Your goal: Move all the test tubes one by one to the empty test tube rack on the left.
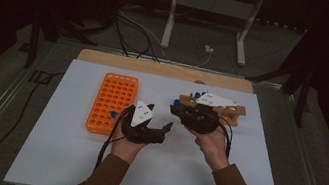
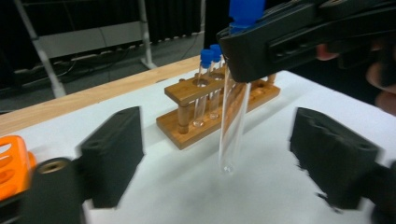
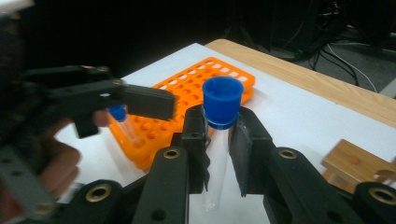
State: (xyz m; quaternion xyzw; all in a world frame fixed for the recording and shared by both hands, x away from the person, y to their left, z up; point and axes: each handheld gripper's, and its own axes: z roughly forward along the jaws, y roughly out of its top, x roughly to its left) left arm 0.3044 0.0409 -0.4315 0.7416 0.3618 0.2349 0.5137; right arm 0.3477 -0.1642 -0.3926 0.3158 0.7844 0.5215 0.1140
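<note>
- While the right claw (image 3: 217, 154) sat at the lower middle of its own view, its jaws were clamped on a clear tube (image 3: 215, 158) with a blue cap, held upright just under the cap.
- Seen from the left claw (image 2: 219, 154), that tube (image 2: 233, 121) hung at frame centre above the white counter (image 2: 261, 196), between wide-apart jaws that touched nothing.
- Behind it, upper middle, stood a wooden rack (image 2: 210, 112) holding two capped tubes.
- An orange rack (image 1: 112, 103) lay left of centre in the high view.
</note>
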